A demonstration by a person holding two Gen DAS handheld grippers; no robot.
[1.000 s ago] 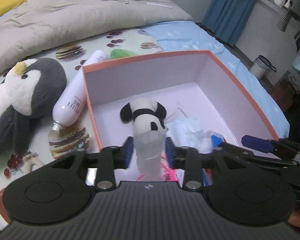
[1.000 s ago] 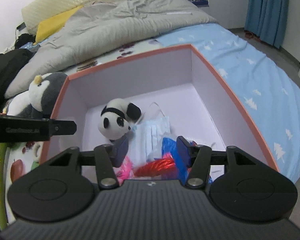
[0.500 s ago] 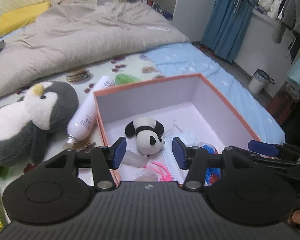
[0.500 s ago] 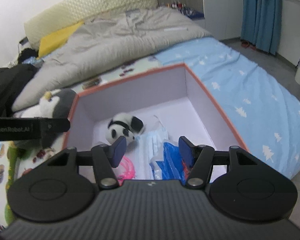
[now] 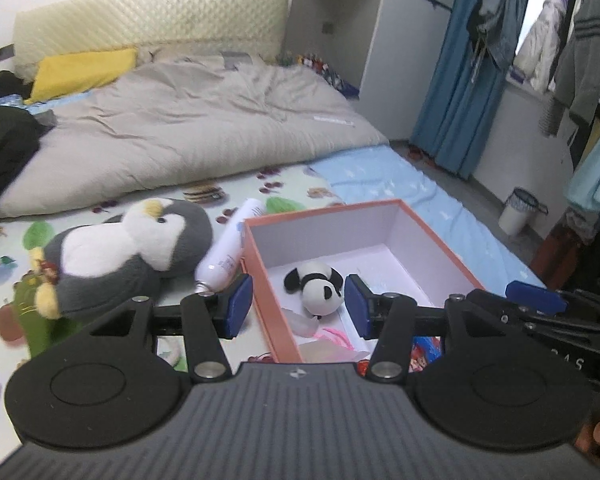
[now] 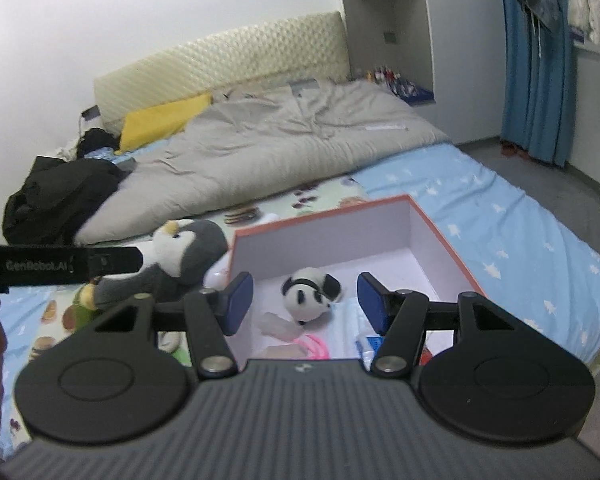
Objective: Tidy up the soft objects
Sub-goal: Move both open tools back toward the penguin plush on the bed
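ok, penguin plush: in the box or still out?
Out. The penguin plush lies on the bed left of the box; only the panda is inside.

The room looks a bit dim and soft. Everything is slightly blurry. The edges bend round, and the corners go dark.

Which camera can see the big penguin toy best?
The left wrist view. There the penguin lies in full sight beside the box, face, belly and feet showing. In the right wrist view the penguin is partly hidden behind the left hand-held gripper's black finger and the right gripper's body.
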